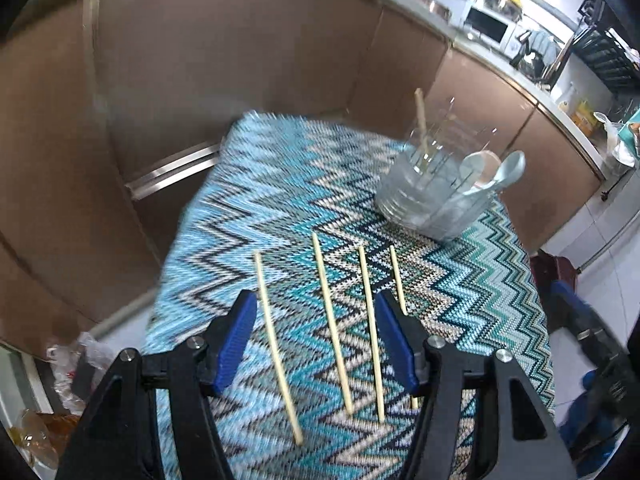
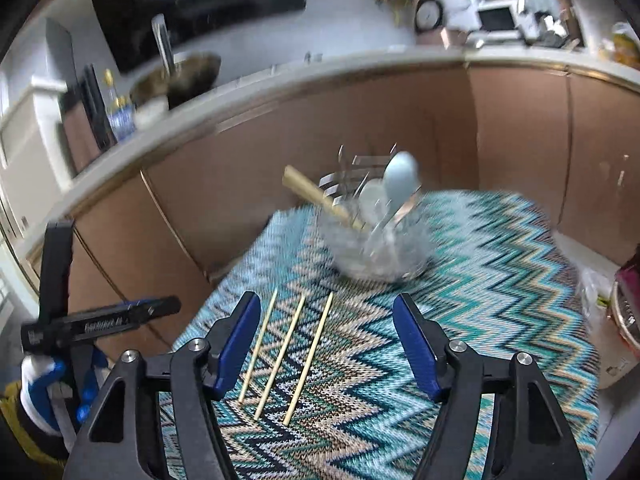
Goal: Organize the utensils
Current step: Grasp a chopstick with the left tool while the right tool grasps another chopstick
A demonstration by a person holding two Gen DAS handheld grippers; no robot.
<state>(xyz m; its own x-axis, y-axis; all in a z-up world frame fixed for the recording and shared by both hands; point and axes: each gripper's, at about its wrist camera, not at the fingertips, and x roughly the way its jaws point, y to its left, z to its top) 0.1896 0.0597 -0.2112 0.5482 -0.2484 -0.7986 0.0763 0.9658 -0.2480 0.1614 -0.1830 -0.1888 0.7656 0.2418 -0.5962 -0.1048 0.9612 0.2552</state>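
Note:
Several pale wooden chopsticks (image 1: 331, 324) lie side by side on a blue zigzag-patterned cloth (image 1: 280, 208). My left gripper (image 1: 316, 312) is open just above them, its blue pads to either side of the middle sticks. A clear glass jar (image 1: 436, 196) at the far right of the cloth holds pale blue spoons (image 1: 508, 168) and one chopstick (image 1: 421, 118). In the right wrist view my right gripper (image 2: 326, 318) is open and empty above the cloth (image 2: 500, 280), with three chopsticks (image 2: 308, 360) between its pads. The jar (image 2: 380, 244) stands beyond, blurred.
Brown cabinet fronts (image 1: 220, 80) wall the table's far and left sides. A counter above holds a wok (image 2: 180, 76), a bottle (image 2: 116, 108), a clock (image 2: 429, 14) and a microwave (image 1: 486, 26). The left gripper's body (image 2: 80, 324) shows at the right view's left edge.

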